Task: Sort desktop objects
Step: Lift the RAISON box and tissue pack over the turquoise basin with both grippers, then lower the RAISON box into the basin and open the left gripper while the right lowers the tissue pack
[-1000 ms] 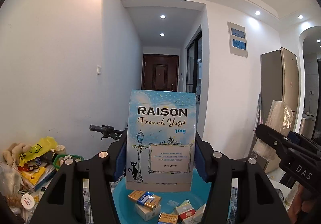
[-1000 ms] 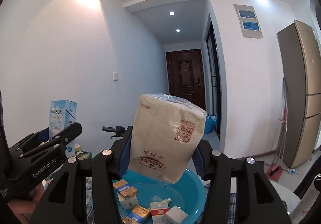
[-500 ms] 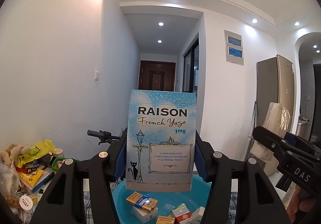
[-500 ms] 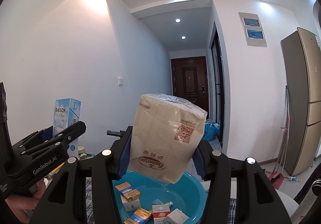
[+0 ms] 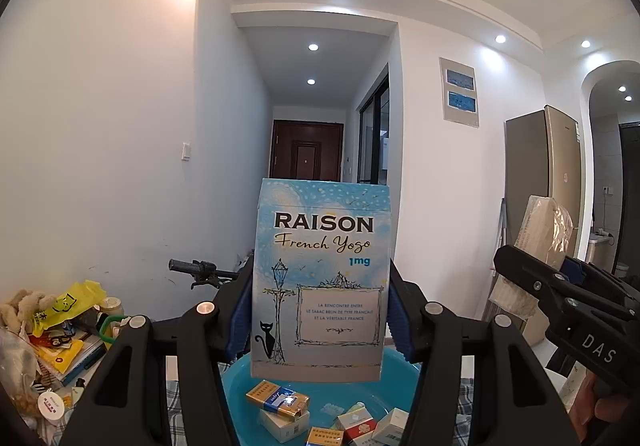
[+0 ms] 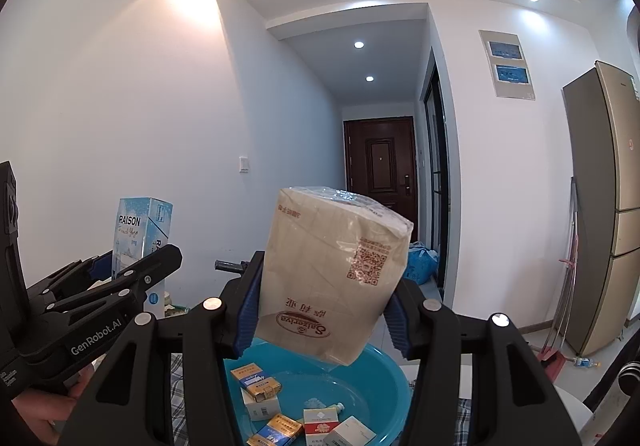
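Carry step, both loads aloft above the blue basin (image 6: 372, 374). My left tongs (image 5: 320, 320) pinched the RAISON carton (image 5: 322, 282); right tongs (image 6: 322, 310) pinched the tissue pack (image 6: 332, 274), tilted. Next, I judged: lower, release into basin among the small packs (image 6: 256, 386).

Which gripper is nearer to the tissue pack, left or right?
Right. The right gripper is clamped on the tissue pack, holding it above the basin. The left gripper is off to its left, holding the Raison box.
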A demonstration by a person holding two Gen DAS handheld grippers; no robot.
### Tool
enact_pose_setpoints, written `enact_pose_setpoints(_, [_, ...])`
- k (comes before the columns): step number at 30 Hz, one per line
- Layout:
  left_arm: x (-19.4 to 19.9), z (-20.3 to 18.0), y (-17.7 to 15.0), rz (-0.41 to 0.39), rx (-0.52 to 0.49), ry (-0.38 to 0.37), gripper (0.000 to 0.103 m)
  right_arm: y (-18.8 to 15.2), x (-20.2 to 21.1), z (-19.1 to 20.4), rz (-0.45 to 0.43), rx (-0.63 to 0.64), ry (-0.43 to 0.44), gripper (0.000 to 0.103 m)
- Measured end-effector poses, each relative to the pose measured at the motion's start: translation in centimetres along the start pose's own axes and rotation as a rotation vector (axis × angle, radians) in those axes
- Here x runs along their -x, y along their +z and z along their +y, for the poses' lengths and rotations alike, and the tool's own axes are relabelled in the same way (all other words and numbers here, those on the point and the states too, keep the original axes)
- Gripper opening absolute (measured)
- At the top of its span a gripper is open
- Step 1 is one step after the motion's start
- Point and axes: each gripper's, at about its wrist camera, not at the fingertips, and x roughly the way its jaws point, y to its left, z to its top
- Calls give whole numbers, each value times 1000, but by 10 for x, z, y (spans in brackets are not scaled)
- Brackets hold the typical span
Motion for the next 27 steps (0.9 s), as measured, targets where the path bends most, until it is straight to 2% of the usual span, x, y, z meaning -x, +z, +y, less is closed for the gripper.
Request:
enact_pose_setpoints(6, [-17, 7, -6, 36, 26, 23, 59, -5, -12, -3, 22, 0, -15, 52])
enact_pose_setpoints(11, [-52, 15, -22, 118, 29, 55, 59, -19, -46, -11, 122, -23, -21, 52])
enact_pose_setpoints(15, [-85, 21, -39, 199, 30, 110, 59, -28, -65, -15, 166, -17, -46, 52])
enact_pose_setpoints(22, [-140, 35, -75, 364, 44, 128, 59, -51, -105, -30, 284, -41, -66, 52])
enact_pose_setpoints(27, [-173, 36, -102, 484, 28, 115, 59, -76, -135, -38, 389, -62, -60, 52])
